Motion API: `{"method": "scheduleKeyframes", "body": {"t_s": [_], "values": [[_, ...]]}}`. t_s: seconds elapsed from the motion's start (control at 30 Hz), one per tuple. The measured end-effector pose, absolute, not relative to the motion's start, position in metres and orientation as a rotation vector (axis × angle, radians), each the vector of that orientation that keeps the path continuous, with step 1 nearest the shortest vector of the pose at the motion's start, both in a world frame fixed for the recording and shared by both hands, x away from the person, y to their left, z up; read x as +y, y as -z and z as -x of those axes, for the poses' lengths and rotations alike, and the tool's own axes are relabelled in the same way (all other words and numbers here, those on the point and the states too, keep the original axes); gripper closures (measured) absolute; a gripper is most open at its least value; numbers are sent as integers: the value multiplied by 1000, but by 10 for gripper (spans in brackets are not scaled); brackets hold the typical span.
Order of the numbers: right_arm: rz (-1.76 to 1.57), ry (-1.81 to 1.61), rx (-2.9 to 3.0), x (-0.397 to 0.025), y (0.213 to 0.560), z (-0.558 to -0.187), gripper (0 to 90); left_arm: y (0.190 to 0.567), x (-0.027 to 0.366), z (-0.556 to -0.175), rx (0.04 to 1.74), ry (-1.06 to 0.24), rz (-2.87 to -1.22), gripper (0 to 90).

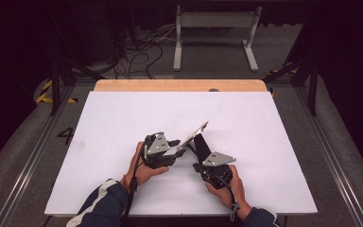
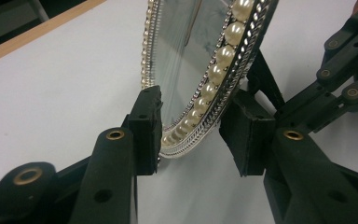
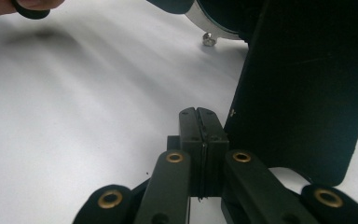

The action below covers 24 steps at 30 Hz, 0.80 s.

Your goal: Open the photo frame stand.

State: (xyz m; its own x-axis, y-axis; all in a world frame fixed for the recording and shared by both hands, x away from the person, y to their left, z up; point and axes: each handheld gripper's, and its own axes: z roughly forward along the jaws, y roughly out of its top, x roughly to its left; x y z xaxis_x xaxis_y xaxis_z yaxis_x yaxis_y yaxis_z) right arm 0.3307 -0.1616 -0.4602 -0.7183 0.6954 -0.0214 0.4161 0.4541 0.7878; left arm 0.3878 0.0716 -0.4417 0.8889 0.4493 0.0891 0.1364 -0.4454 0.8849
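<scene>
The pearl-rimmed mirror (image 2: pixel 200 70) stands tilted, long axis rising away from the left gripper (image 2: pixel 196 135), whose jaws straddle its lower rim. The right gripper (image 3: pixel 199 140) has jaws pressed together beside the mirror's black stand (image 3: pixel 303 88).

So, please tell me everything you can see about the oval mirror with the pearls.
The mirror is oval, with a reflective glass face and a silver-looking frame set with a row of cream pearl-like beads and a line of small sparkling stones. It stands tilted over the white table, leaning back on a flat black rear stand. The left gripper has its jaws around the frame's lower edge, one pad touching it. The right gripper, jaws shut, sits beside the stand.
</scene>
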Motion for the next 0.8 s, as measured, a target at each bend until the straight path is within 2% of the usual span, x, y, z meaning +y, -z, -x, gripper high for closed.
{"method": "scheduleKeyframes", "body": {"t_s": [0.23,0.47,0.8], "values": [[-965,-1138,2354,-166,460,-332,900,439,68,-385,411,-386,-2015,616],[-983,-1140,2340,-170,460,-334,900,439,70,-387,420,-376,-2007,581],[-1000,-1133,2327,-174,460,-335,900,440,68,-386,400,-357,-2019,599]]}}
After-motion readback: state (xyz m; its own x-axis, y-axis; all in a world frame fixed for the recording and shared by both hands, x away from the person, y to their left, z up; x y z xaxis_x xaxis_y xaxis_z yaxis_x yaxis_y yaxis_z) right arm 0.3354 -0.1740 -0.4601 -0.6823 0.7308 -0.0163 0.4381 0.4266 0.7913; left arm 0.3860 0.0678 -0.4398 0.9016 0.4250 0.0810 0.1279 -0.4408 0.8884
